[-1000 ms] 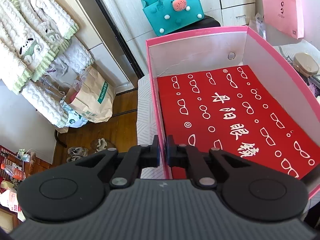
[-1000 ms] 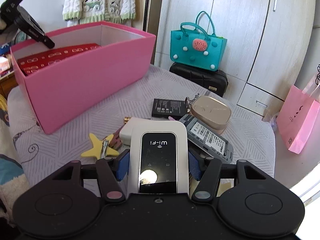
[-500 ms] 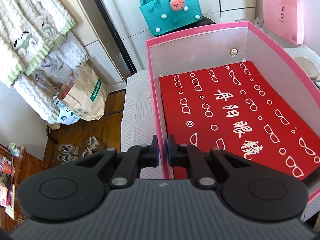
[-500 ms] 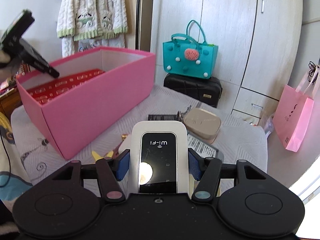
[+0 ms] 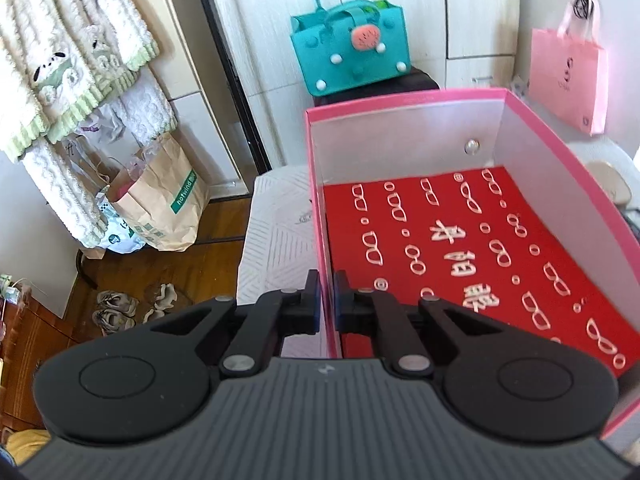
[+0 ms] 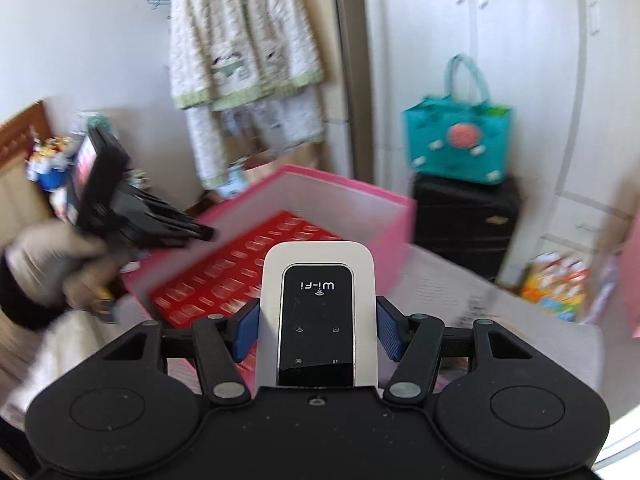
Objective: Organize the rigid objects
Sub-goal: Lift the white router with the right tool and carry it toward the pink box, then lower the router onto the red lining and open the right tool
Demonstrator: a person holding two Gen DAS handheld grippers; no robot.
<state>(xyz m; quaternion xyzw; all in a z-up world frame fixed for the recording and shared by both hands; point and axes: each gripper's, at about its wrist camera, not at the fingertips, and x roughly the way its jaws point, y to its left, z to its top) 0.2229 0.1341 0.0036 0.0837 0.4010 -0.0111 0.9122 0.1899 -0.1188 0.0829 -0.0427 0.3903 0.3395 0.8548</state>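
Note:
A pink box [image 5: 404, 101] with white inner walls stands on the table; a red sheet [image 5: 472, 248] printed with white glasses lies on its floor. My left gripper [image 5: 327, 300] is shut on the box's left wall, one finger outside and one inside. My right gripper [image 6: 318, 320] is shut on a white Wi-Fi router [image 6: 318, 312] with a black face and holds it in the air over the near edge of the pink box [image 6: 352, 196]. The left gripper [image 6: 136, 216] shows at the left of the right wrist view, at the box wall.
A teal felt bag [image 5: 352, 44] sits on a black case behind the box. A pink paper bag [image 5: 566, 76] hangs at the right. Paper bags [image 5: 168, 204] and shoes are on the wooden floor at the left. The patterned tablecloth [image 6: 460, 292] runs right of the box.
My right gripper has lifted the router off the table and swung left, up over the pink box; the view is blurred by motion. My left gripper keeps its grip on the box wall.

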